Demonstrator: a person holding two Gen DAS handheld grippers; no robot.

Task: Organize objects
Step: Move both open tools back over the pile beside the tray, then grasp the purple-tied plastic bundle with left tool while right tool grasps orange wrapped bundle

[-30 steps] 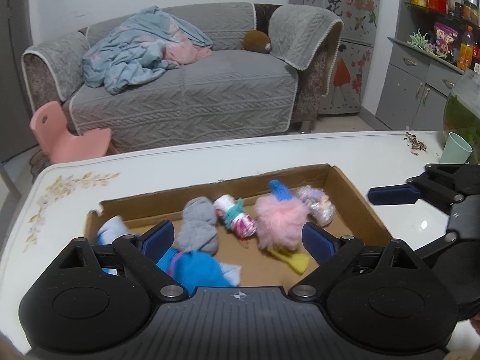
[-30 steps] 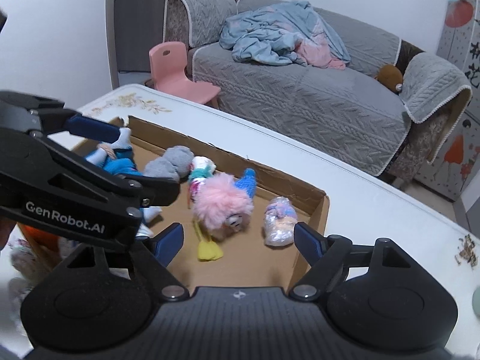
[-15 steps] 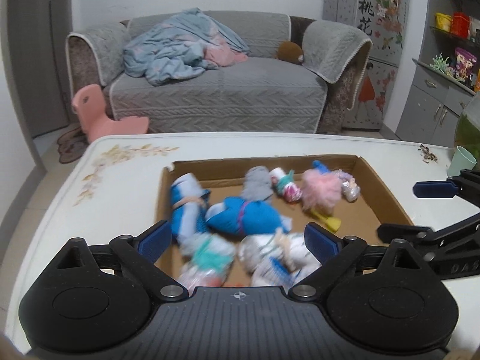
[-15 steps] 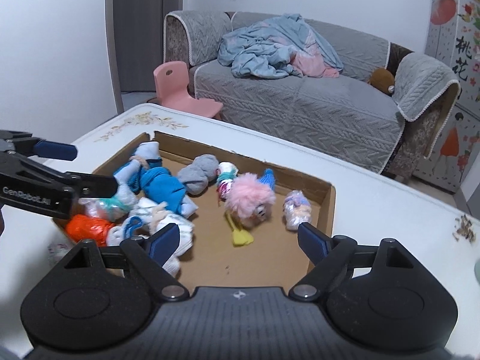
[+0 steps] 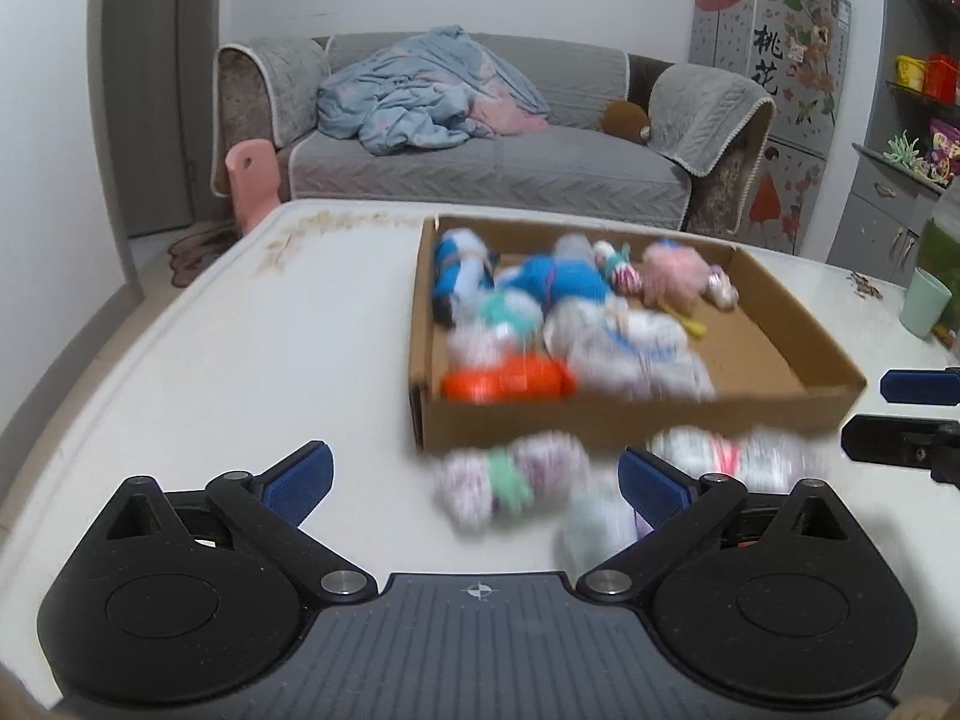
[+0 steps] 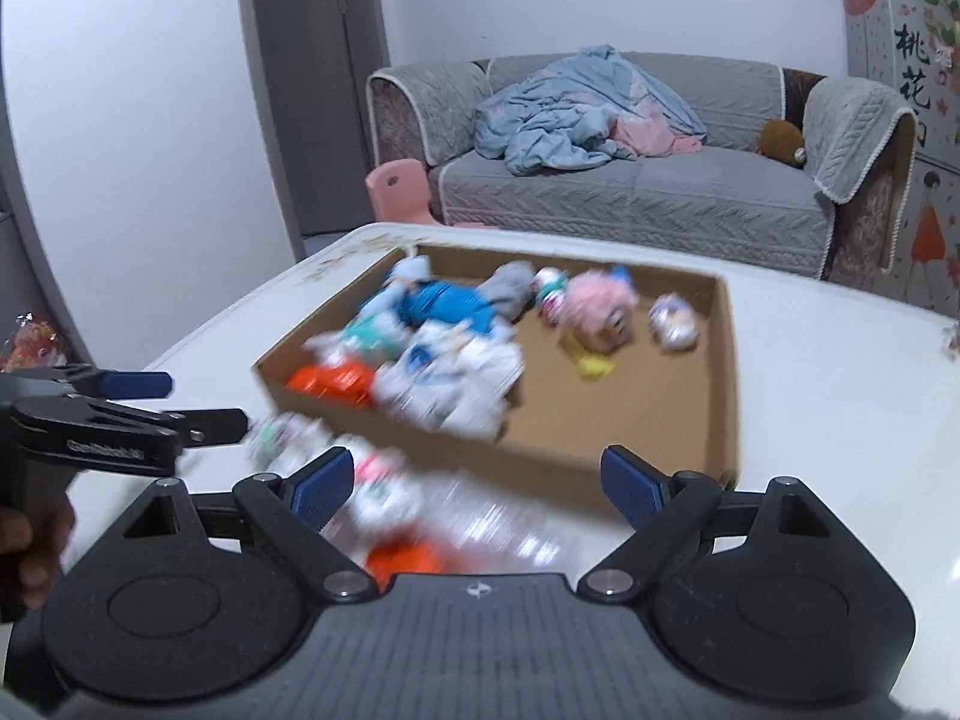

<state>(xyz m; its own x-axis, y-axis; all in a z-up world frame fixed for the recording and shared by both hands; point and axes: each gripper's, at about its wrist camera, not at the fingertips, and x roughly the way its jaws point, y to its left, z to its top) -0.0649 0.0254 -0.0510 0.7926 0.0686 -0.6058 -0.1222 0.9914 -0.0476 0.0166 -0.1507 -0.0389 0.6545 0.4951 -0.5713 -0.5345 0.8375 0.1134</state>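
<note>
Your left gripper [image 5: 474, 480] stands wide at the bottom of its own view, its jaws having just been opening; blurred rolled socks [image 5: 510, 480] lie on the table between the blue pads, and I cannot tell whether either pad touches them. Your right gripper [image 6: 474, 483] also stands wide, its jaws likewise just opening, with more blurred bundles on the table between its pads, one with an orange patch [image 6: 399, 558] right at the gripper's body.

Just beyond both tools, in the middle of each frame, sits the cardboard box [image 5: 780, 414]. Its left half is heaped with sock rolls: an orange one [image 5: 504, 384] against the near wall, white ones beside it, and blue ones [image 5: 558, 282] further back. A pink fluffy toy [image 5: 675, 270] lies toward the far right part of the box, and the right near part of the floor shows bare cardboard.

In the left wrist view, your right gripper pokes in at the right edge; in the right wrist view, your left gripper enters from the left edge, a hand [image 6: 27, 558] behind it.

Box and loose socks rest on the white table [image 5: 240, 360]. A green cup [image 5: 924, 303] stands at the right. Behind, in the upper half, is a grey sofa [image 5: 510, 162] with a blue blanket [image 5: 420, 96] and a pink chair [image 5: 252, 180] beside it.
</note>
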